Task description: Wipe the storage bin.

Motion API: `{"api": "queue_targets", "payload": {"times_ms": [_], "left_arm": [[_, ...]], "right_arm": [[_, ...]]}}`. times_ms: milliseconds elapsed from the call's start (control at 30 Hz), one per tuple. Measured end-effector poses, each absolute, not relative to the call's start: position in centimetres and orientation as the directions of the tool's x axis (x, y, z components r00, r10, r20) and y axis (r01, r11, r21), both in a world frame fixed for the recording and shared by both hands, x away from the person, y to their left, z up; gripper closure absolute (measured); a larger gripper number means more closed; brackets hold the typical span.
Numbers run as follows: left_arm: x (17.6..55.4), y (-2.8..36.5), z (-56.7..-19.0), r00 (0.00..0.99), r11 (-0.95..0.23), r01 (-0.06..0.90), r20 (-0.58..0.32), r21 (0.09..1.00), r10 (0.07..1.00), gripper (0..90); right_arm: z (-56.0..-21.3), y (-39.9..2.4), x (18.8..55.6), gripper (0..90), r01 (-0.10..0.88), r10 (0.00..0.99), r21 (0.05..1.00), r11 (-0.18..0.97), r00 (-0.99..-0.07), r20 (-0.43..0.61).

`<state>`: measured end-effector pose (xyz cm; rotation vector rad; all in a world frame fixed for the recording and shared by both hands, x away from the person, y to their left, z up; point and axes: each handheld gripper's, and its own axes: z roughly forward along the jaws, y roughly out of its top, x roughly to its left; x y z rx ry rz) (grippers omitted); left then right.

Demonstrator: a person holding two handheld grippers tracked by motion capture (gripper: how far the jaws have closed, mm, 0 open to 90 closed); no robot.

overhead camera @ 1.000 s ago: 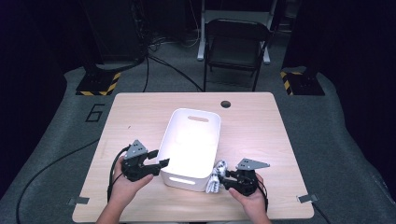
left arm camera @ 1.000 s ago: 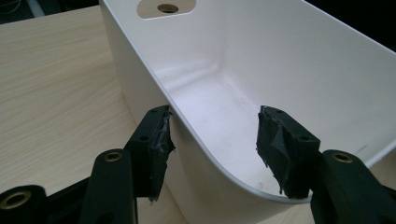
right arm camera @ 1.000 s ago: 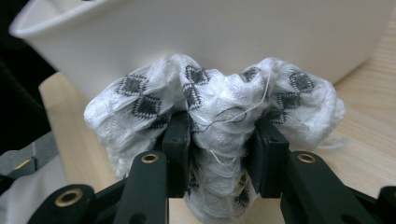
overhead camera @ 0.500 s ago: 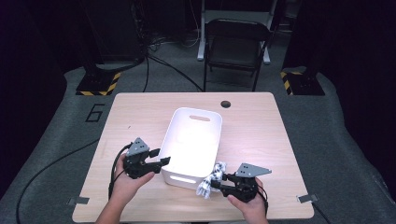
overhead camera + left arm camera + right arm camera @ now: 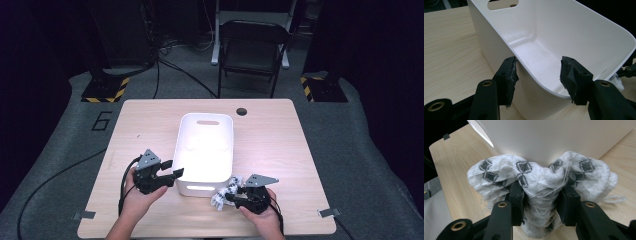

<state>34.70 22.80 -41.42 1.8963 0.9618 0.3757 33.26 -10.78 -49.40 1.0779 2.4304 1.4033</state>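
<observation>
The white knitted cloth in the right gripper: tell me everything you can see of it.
The cloth is white knit, looking soft and woolly, with dark grey diamond motifs and loose threads trailing off. It is bunched into a wad, pinched at its middle by the right gripper, so it bulges out on both sides above the jaws. It sits just outside the near end wall of the white bin, over the wooden table. Whether it touches bin or table is unclear.

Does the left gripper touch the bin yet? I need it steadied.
Touching. In the left gripper view the left gripper straddles the white bin rim, one pad against its outer wall.
</observation>
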Motion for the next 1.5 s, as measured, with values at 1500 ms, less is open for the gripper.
{"api": "queue_targets", "payload": {"times_ms": [1500], "left_arm": [[34.8, 22.8, -41.5, 0.670, -0.255, 0.445, -0.130, 0.858, 0.731, 48.4]], "right_arm": [[-45.7, -11.7, 32.2, 60.0, 0.414, 0.618, 0.884, 0.218, -0.760, 0.203]]}}
